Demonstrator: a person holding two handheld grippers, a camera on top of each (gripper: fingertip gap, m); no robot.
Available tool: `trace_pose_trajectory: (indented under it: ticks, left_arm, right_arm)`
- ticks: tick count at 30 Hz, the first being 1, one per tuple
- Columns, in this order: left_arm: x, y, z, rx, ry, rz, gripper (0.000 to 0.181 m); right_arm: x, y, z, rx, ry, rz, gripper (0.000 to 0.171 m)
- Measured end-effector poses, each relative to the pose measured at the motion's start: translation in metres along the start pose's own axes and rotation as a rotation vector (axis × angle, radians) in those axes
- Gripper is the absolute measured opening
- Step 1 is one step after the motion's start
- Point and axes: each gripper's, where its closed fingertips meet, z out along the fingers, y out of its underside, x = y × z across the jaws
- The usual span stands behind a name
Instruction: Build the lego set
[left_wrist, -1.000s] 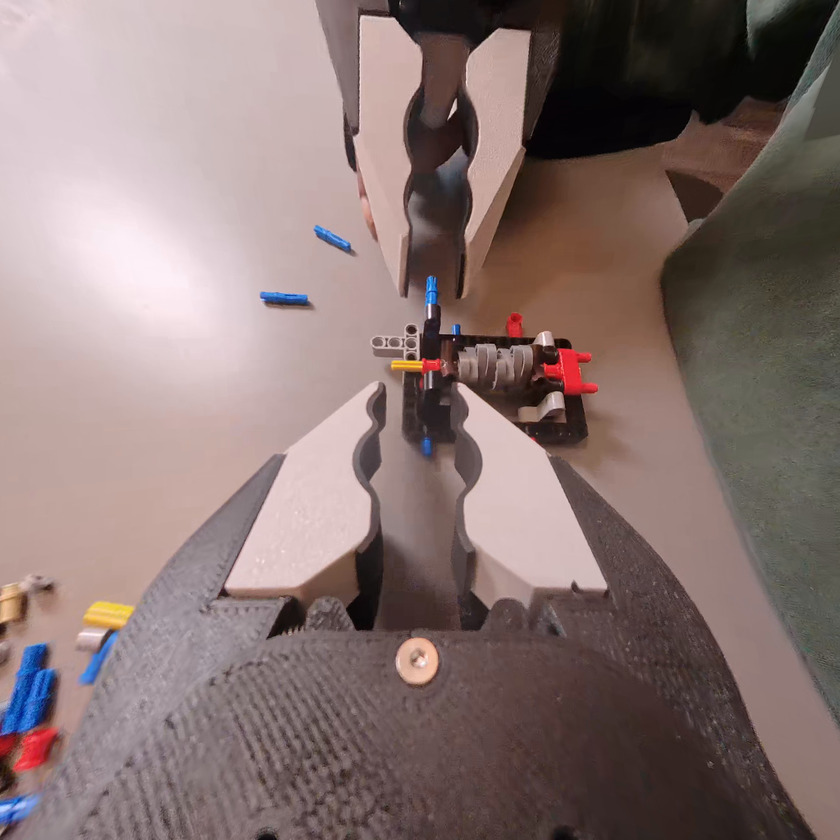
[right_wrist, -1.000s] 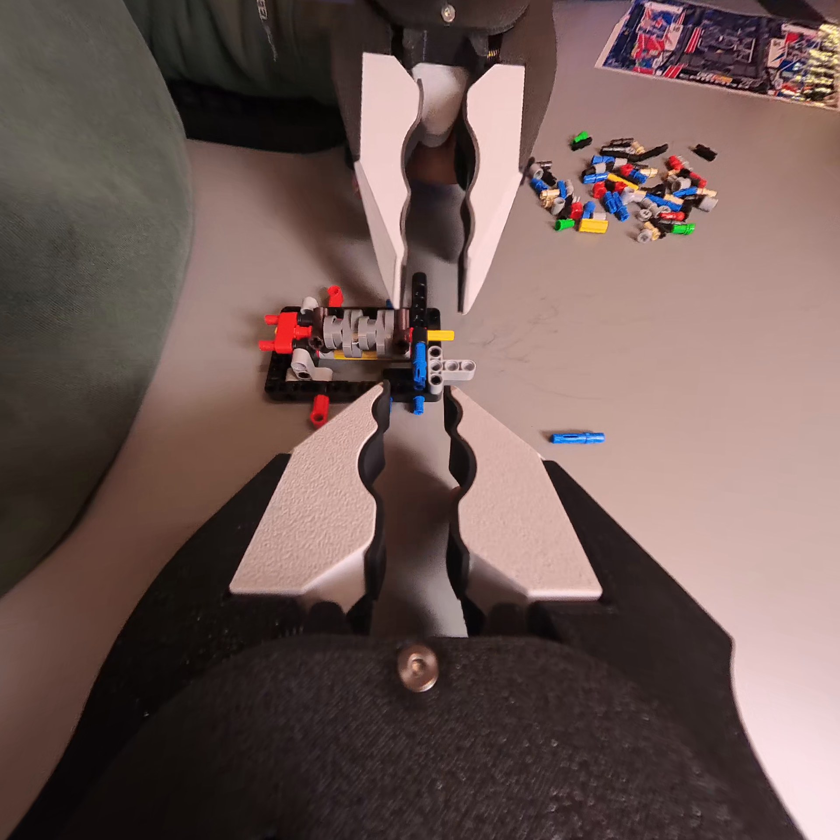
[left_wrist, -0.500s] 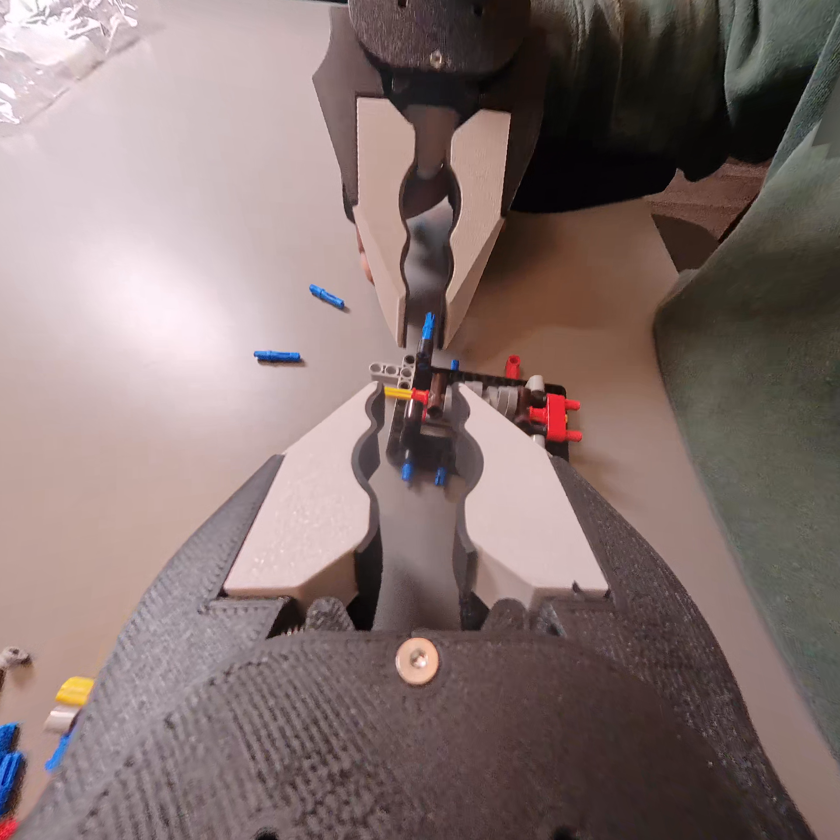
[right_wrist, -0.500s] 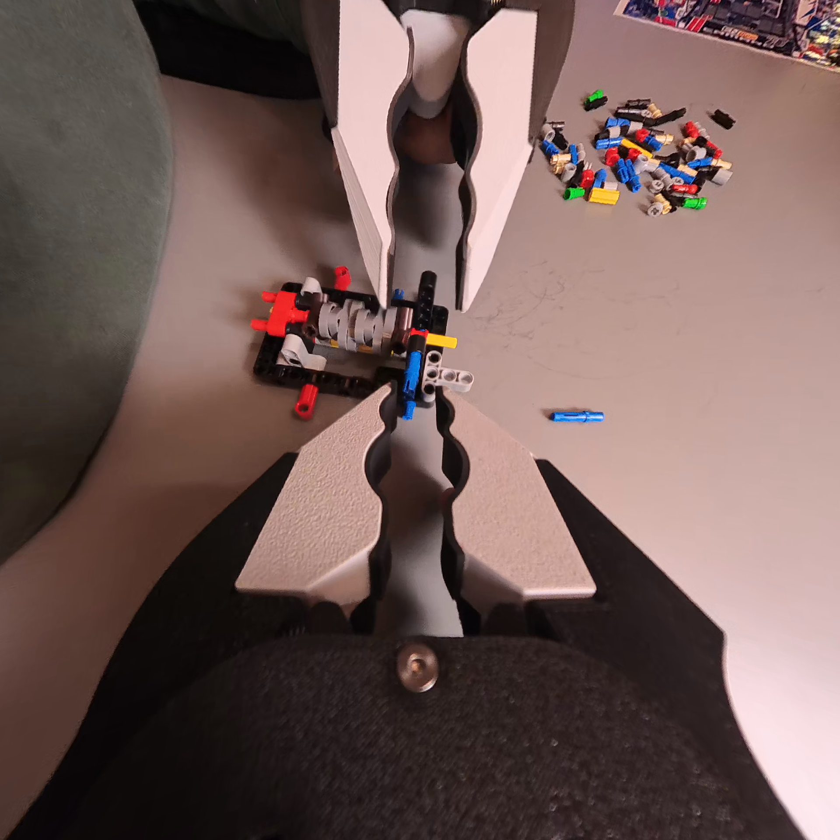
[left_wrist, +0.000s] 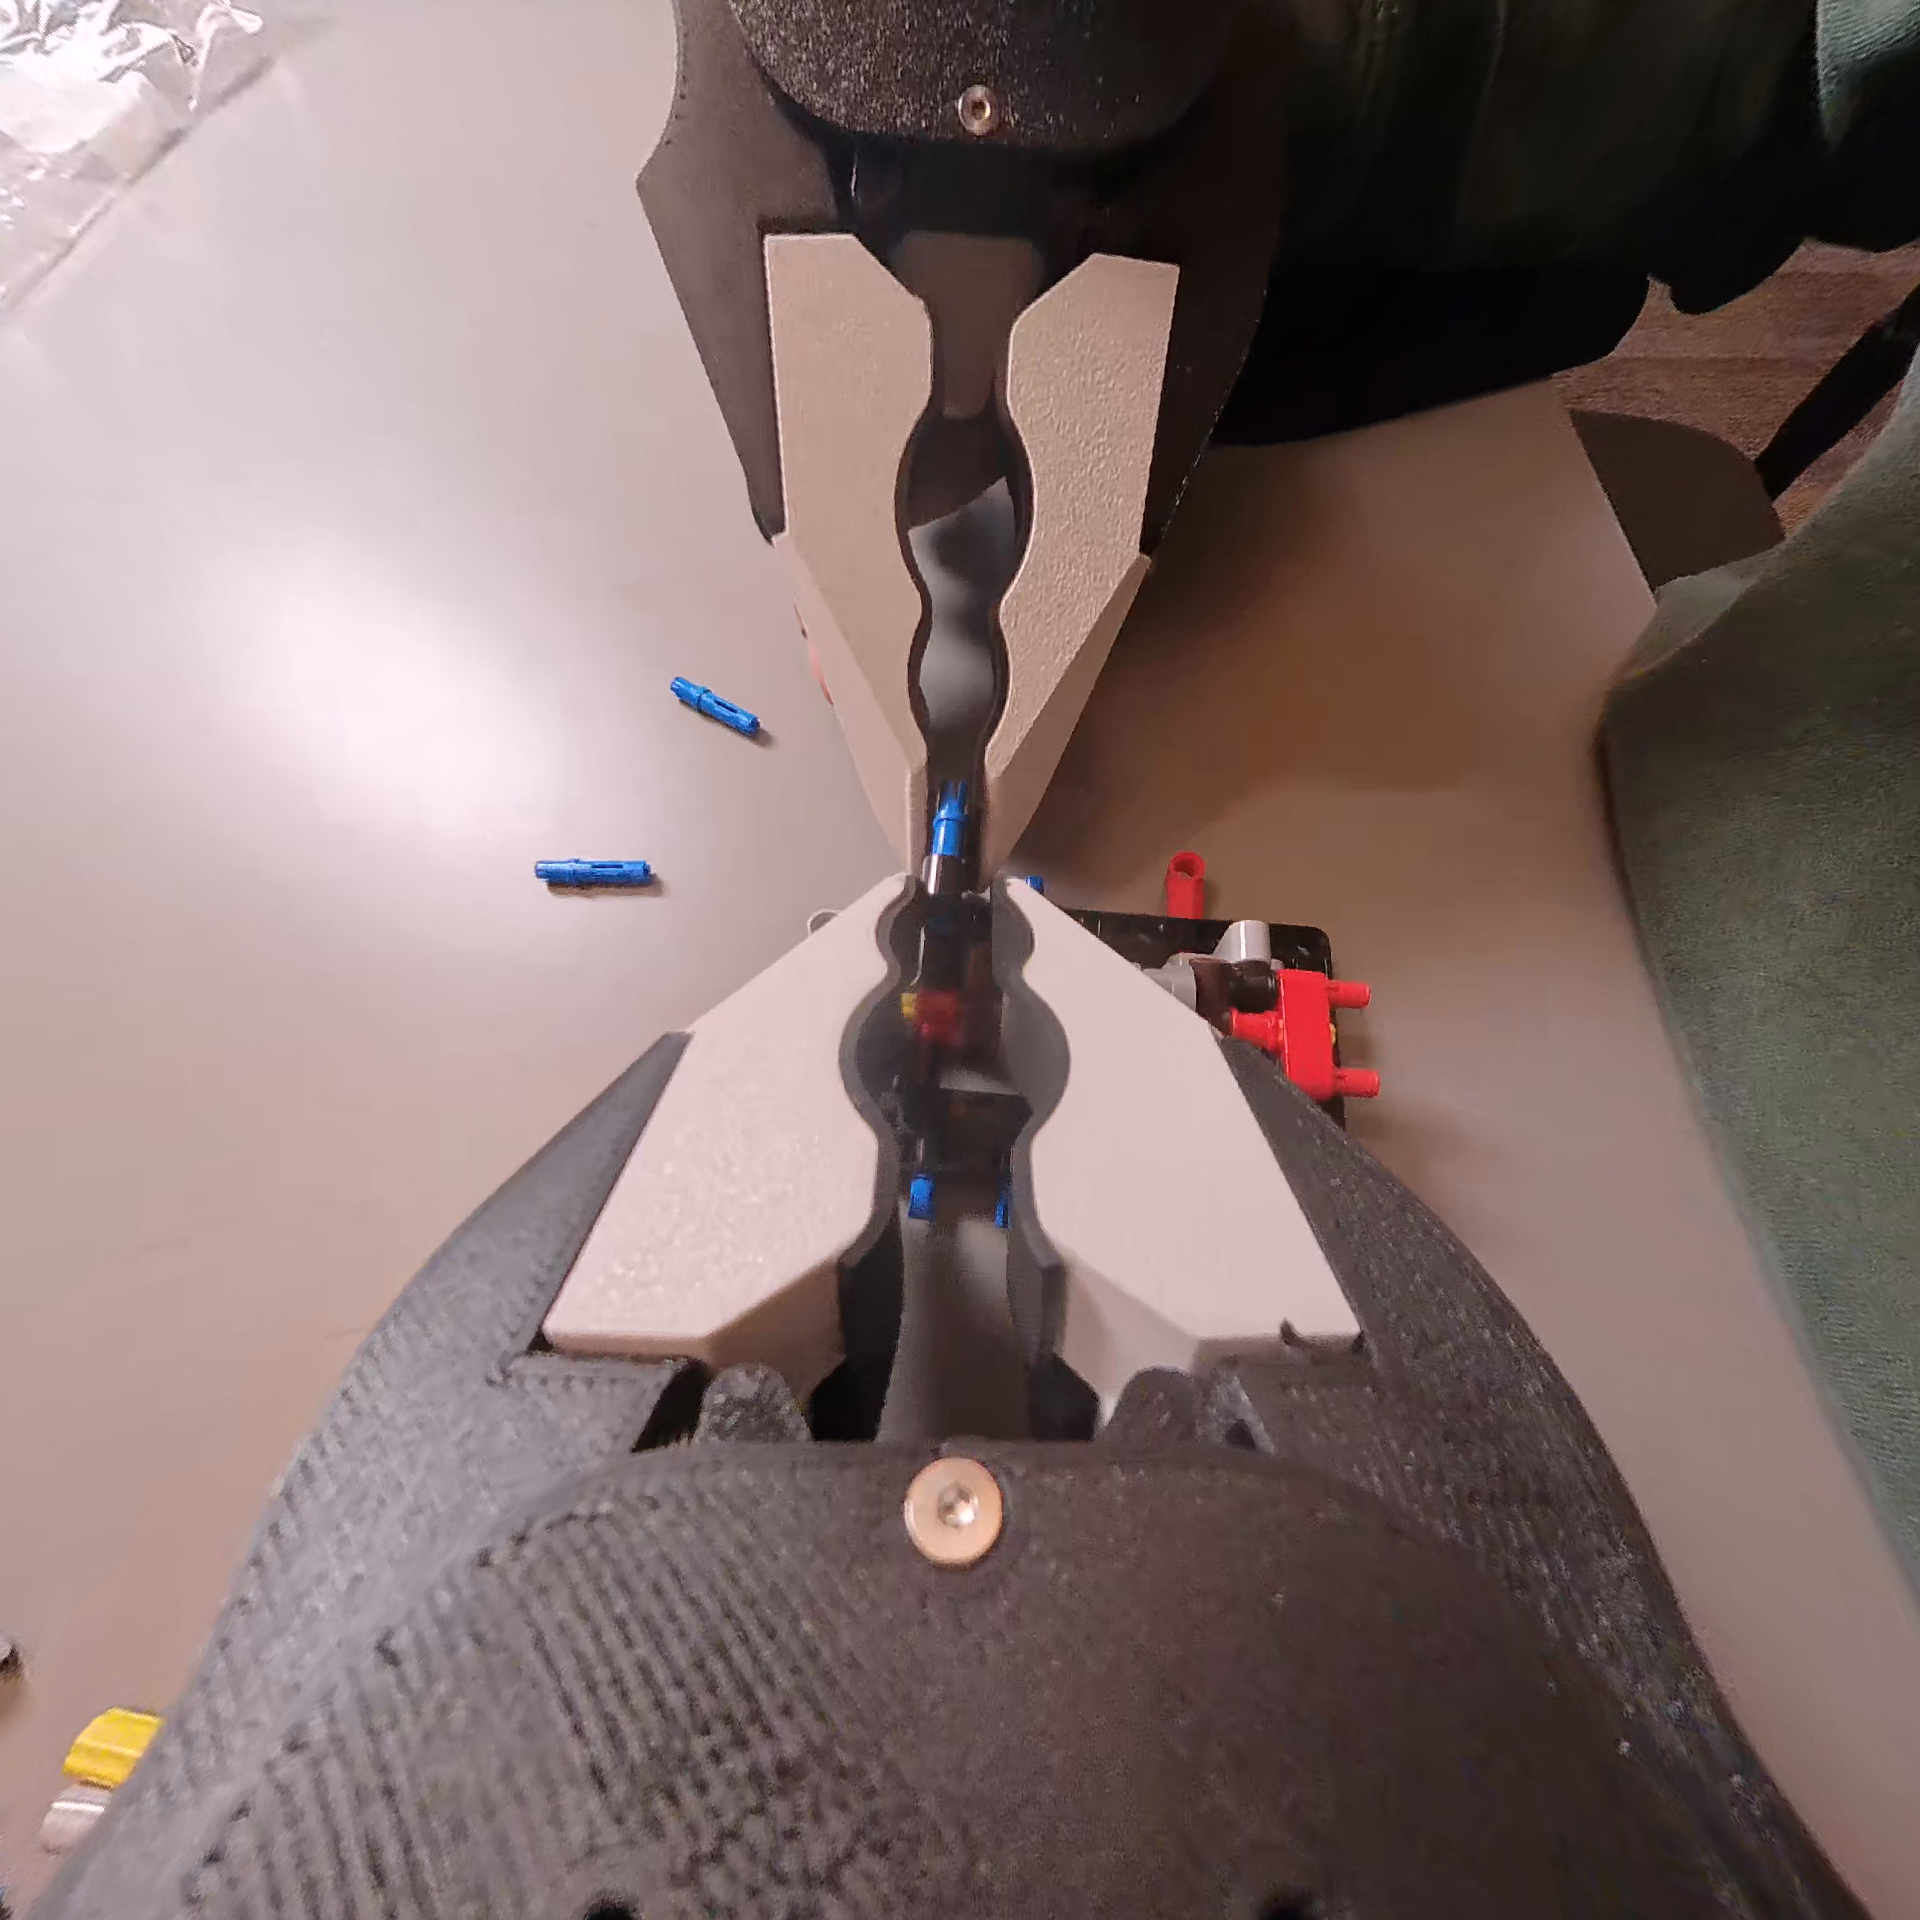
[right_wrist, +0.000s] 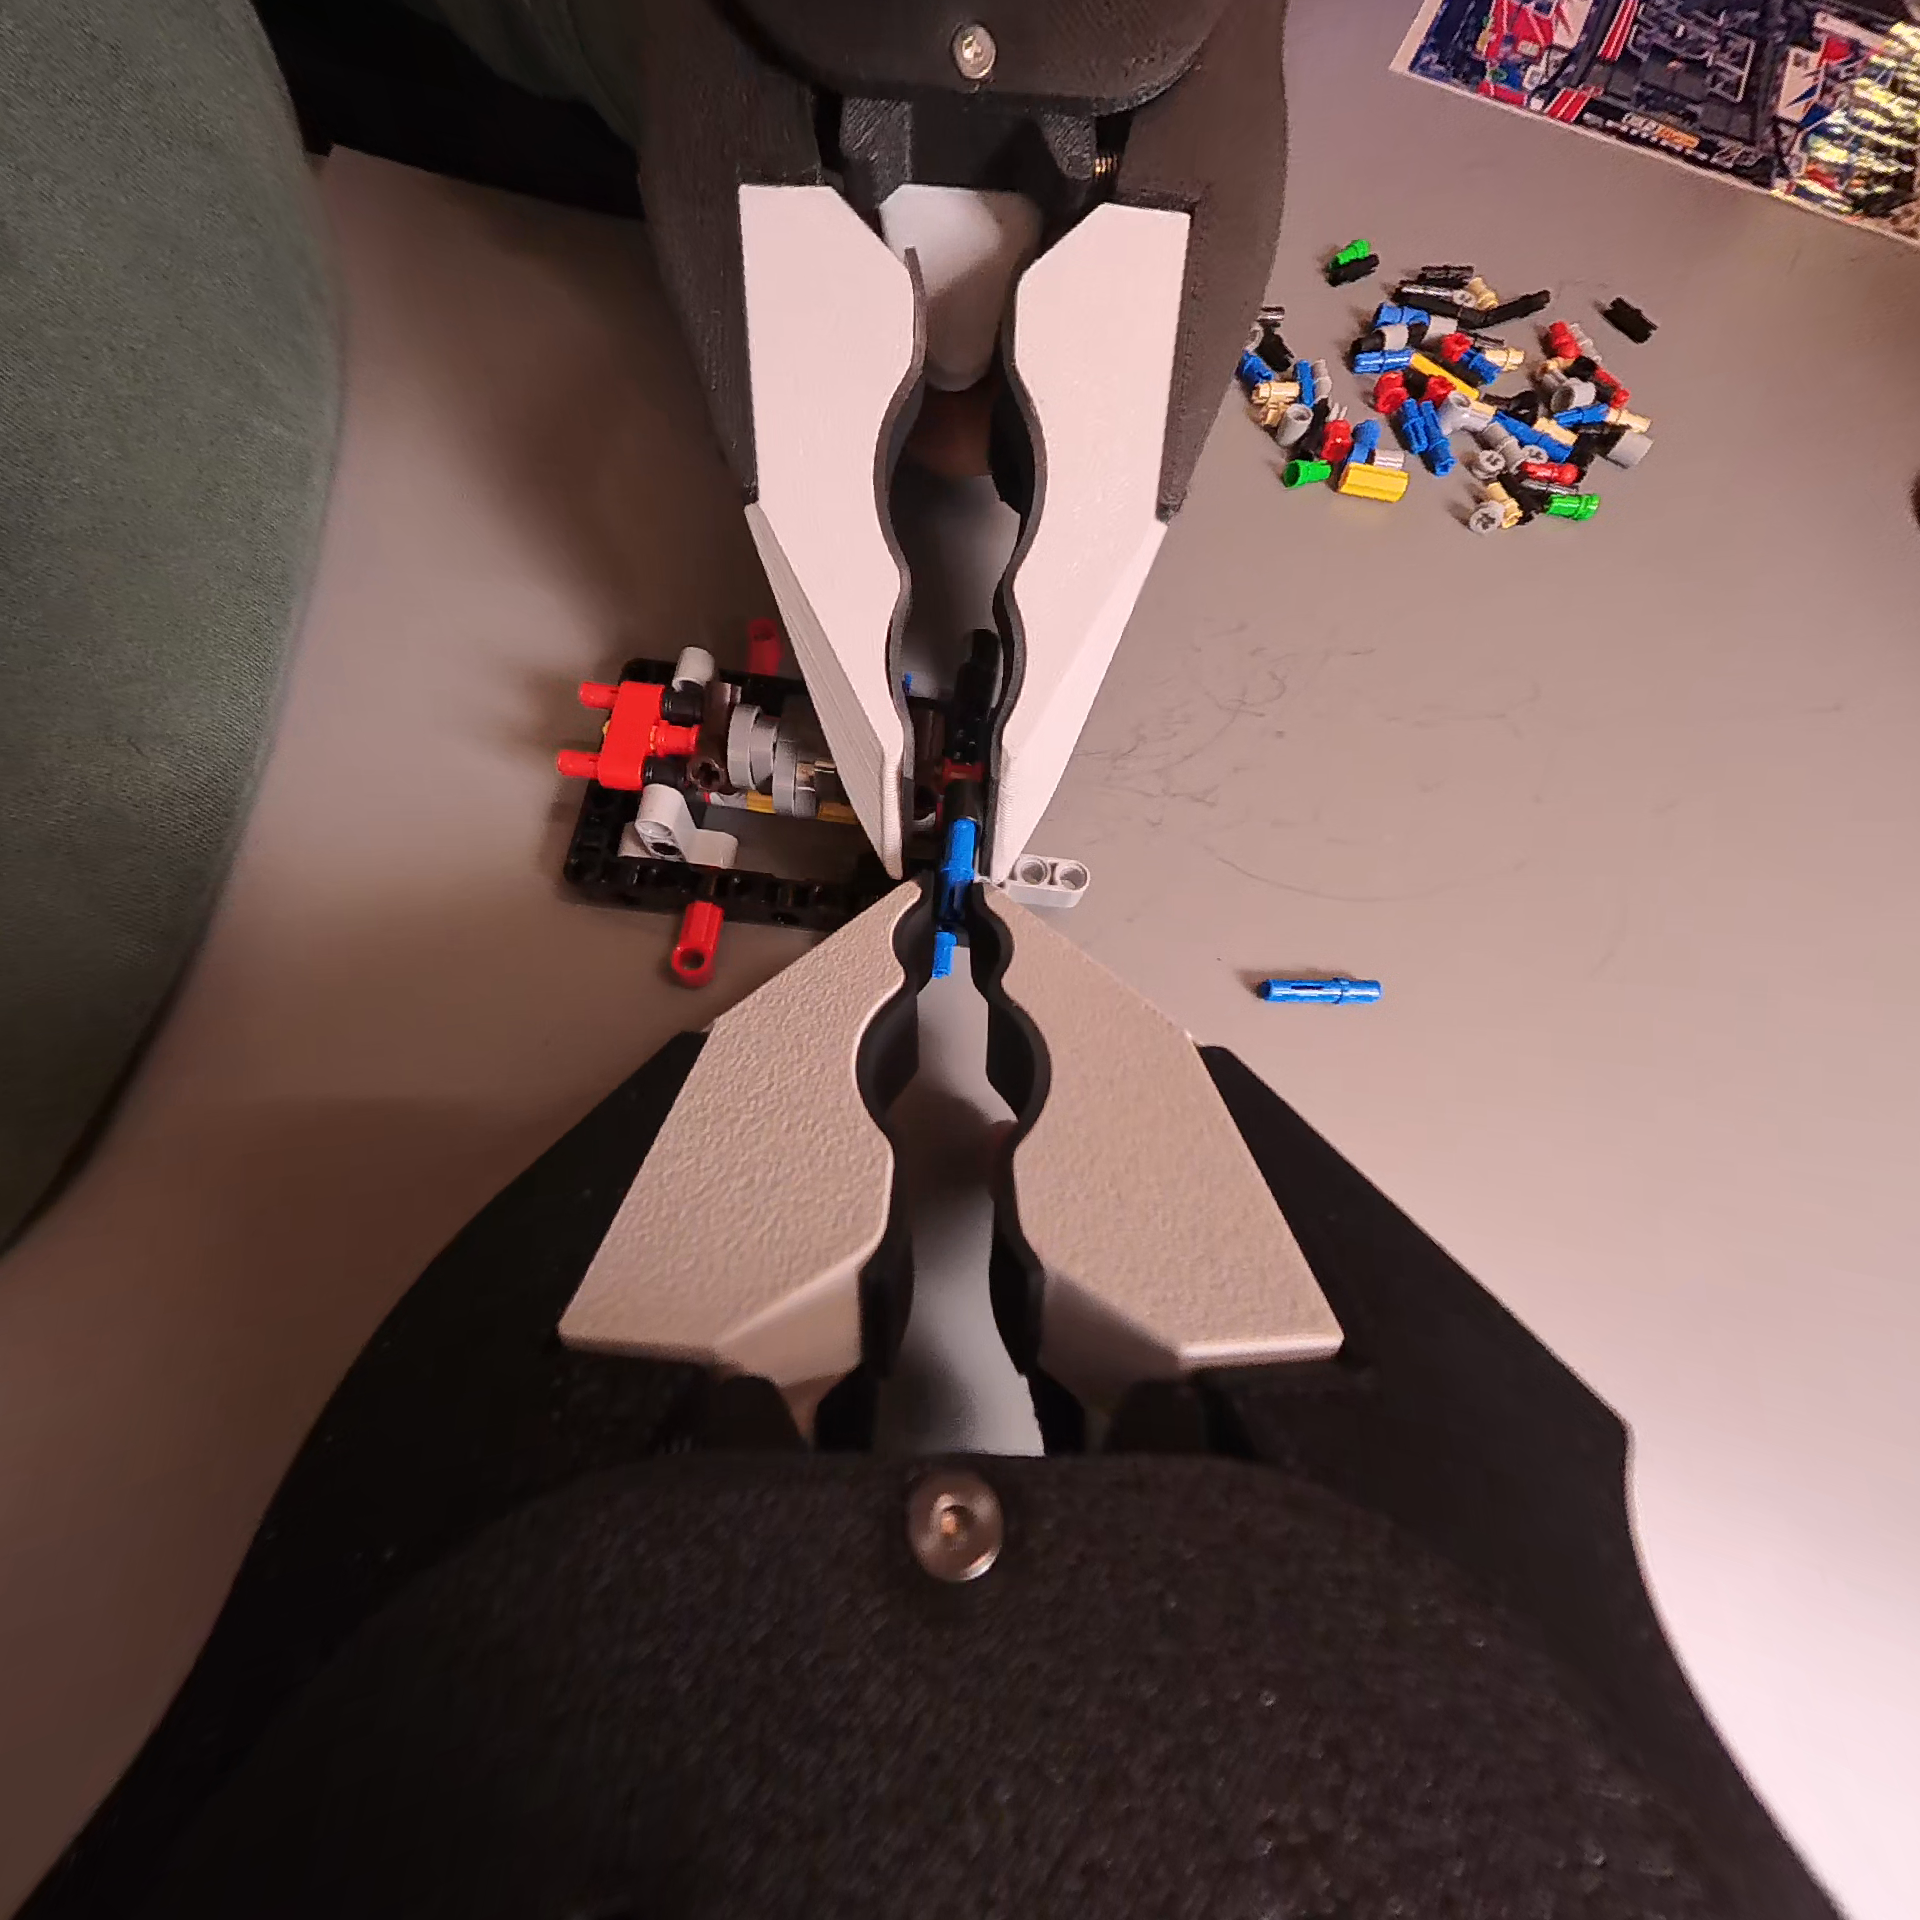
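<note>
The two grippers meet tip to tip over one partly built lego assembly (right_wrist: 727, 790), which sits on the grey table (right_wrist: 1455, 1143) near its edge; the left gripper (left_wrist: 951, 904) has its fingers closed around the assembly's upright black end piece, with the red and yellow parts and two blue pin ends showing in the gap between them; the right gripper (right_wrist: 948, 904) has its fingers pinched narrowly on one blue pin (right_wrist: 956, 873) that stands at that same end of the assembly. The assembly has a black frame, grey gears, one red connector block (left_wrist: 1304, 1029) and two red pins sticking out at its sides. Two loose blue pins (left_wrist: 592, 873) lie apart on the table; one pile of mixed small parts (right_wrist: 1455, 405) lies well away, beside one printed instruction sheet (right_wrist: 1683, 83).
</note>
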Motion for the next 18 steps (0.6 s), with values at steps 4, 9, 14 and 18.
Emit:
trace_pose_trajectory:
  ticks: [4,9,14,18]
  left_arm:
    - [-0.0011,0.0002,-0.0003,0.012,-0.009,-0.014,0.011]
    - [-0.0014,-0.0001,-0.0005,0.023,-0.022,-0.015,0.011]
    - [-0.0025,-0.0015,-0.0027,0.04,-0.022,-0.03,0.013]
    - [-0.0046,-0.0011,-0.0033,0.041,-0.025,-0.053,0.01]
  right_arm:
    - [0.0009,-0.0004,0.0004,0.016,-0.005,0.013,0.004]
    - [0.0017,0.0002,-0.0008,0.035,-0.019,0.035,0.005]
    - [0.003,-0.0001,-0.0015,0.048,-0.027,0.05,0.003]
    - [0.0036,-0.0001,-0.0019,0.05,-0.028,0.052,0.003]
